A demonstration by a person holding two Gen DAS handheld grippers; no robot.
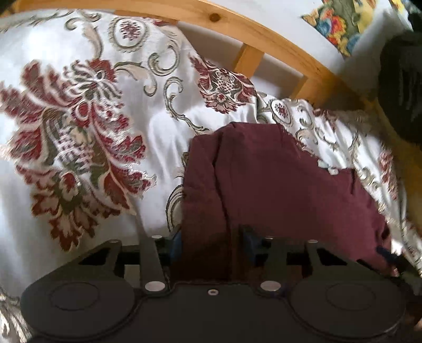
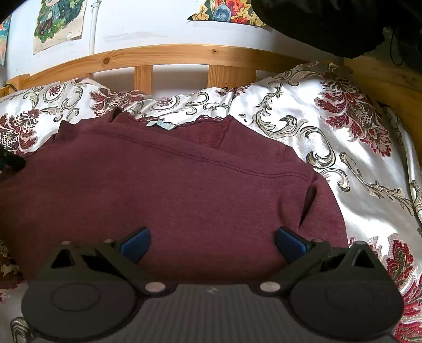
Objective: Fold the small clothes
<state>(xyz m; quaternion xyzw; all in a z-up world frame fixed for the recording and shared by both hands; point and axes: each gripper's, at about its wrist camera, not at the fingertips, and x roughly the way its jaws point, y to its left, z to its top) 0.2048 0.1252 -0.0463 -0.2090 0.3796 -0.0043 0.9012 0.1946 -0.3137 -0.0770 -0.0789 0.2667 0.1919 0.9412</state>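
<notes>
Between the blue pads (image 1: 175, 244) of the left gripper (image 1: 212, 246) a bunched fold of the maroon sweatshirt (image 1: 277, 184) is pinched, the cloth rising straight out of the narrow gap and hiding the inner faces of both pads. Beyond that fold the sweatshirt spreads away from the left gripper over the floral bedspread (image 1: 79, 126), its near edge lifted and its surface creased by one long dark fold line. The right gripper (image 2: 212, 244) stands with its blue fingertips (image 2: 135, 242) wide apart and nothing between them, hovering just above the sweatshirt (image 2: 171, 195) or resting on it; which cannot be told. From this side the sweatshirt lies mostly flat on the bedspread (image 2: 329, 147), a stitched seam running across it, a sleeve folded in beside the right fingertip, and a lace-like trim along the neckline. A small pale label (image 2: 161, 124) sits at the neckline on the far side of the sweatshirt; its writing is too small to read. Past the sweatshirt the wooden headboard (image 2: 163, 56) crosses the view, with colourful posters (image 2: 59, 21) on the white wall above it.
</notes>
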